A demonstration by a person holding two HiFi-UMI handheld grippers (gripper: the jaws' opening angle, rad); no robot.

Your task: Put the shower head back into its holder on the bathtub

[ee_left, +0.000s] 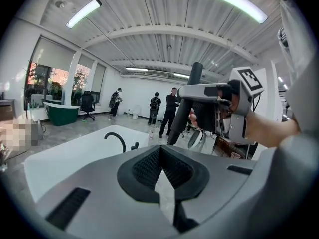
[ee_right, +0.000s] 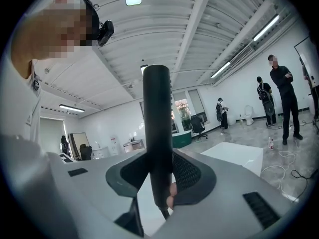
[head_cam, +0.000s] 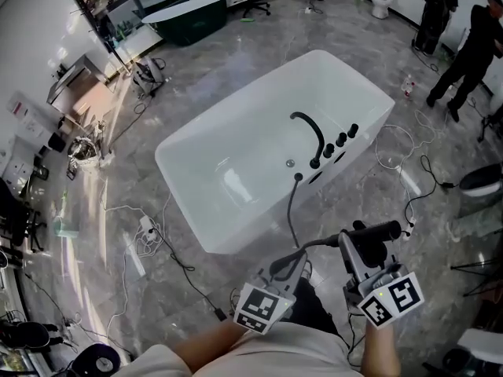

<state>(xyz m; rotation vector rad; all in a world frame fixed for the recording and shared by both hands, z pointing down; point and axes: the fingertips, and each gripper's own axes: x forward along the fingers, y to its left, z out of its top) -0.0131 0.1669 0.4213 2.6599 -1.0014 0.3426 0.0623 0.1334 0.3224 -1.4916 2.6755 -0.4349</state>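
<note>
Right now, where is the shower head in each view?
Head view: shower head lower right, lying level.
Left gripper view: right of centre, slanting.
Right gripper view: dead centre, upright.
Shared landmark: the white bathtub.

Holder on the bathtub [head_cam: 236, 151] rim is too small to pick out among the black knobs [head_cam: 339, 140]. Hose [head_cam: 289, 210] vanishes behind the left gripper [head_cam: 292, 264]. The person's arms [head_cam: 208, 345] run off the bottom edge, cut short.
</note>
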